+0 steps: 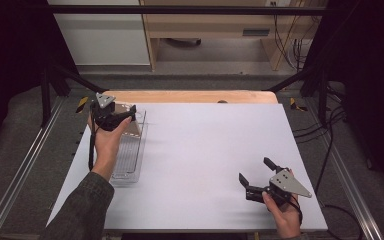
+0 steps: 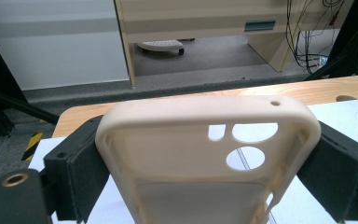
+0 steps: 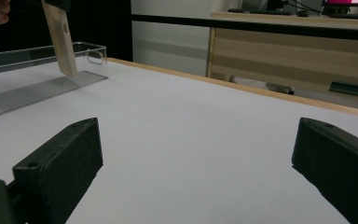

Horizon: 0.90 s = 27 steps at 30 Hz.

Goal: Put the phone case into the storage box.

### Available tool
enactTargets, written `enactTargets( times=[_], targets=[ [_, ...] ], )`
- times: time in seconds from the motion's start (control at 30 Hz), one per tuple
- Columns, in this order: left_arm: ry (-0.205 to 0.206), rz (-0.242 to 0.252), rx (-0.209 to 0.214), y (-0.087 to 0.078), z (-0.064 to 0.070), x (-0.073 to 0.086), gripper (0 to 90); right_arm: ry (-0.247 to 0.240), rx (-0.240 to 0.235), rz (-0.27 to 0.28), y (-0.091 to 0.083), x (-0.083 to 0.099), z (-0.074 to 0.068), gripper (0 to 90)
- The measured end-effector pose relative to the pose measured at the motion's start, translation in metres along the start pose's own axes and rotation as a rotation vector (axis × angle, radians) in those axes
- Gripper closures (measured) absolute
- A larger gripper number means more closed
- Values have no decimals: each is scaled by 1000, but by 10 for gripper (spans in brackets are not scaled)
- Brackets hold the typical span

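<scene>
**Phone case gripped over the clear tray**

The left tool (image 1: 125, 116) is clamped on a cream phone case (image 2: 205, 154), its two black jaws pressing the case's long sides just below the camera cut-outs. In the high view the case (image 1: 133, 127) hangs at the far end of a clear plastic tray (image 1: 130, 165) that sits on the left part of the white desk (image 1: 200, 150). From the right gripper view the case (image 3: 60, 39) stands steeply tilted, with its lower end at or very near the tray (image 3: 37, 88) floor; whether it actually touches cannot be told.

The case looks like a thin, one-piece shell, so it is probably very light and somewhat flexible. Squeezed across its open width, the side walls are likely to bow inward, and the smooth surface could slide between the pads if the grip is loosened. The rim along the long sides seems the best place to hold it, since the back panel is weakened by the lens holes. It is unlikely to break if dropped.

The right tool (image 1: 255, 175) rests low over the near right of the desk with its jaws spread wide and nothing between them.

The lower half of the case is cut off in the left gripper view, and the tray's clear walls are hard to trace against the desk. The material, rubbery or hard, cannot be settled.
</scene>
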State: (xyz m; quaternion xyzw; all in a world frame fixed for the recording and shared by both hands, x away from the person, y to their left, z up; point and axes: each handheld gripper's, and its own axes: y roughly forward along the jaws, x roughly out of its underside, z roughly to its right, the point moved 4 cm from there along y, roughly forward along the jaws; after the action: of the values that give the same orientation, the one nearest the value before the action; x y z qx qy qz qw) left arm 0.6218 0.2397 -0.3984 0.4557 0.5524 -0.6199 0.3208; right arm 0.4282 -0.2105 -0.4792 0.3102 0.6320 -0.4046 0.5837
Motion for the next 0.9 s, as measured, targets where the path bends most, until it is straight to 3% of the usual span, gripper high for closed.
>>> enactTargets(
  times=[0.63,0.9],
  targets=[
    [-18,6,-20,15,1,4,103,3,-3,-4,1,1,1,19],
    [5,14,-32,17,6,4,101,1,-3,-7,1,2,0,19]
  ],
)
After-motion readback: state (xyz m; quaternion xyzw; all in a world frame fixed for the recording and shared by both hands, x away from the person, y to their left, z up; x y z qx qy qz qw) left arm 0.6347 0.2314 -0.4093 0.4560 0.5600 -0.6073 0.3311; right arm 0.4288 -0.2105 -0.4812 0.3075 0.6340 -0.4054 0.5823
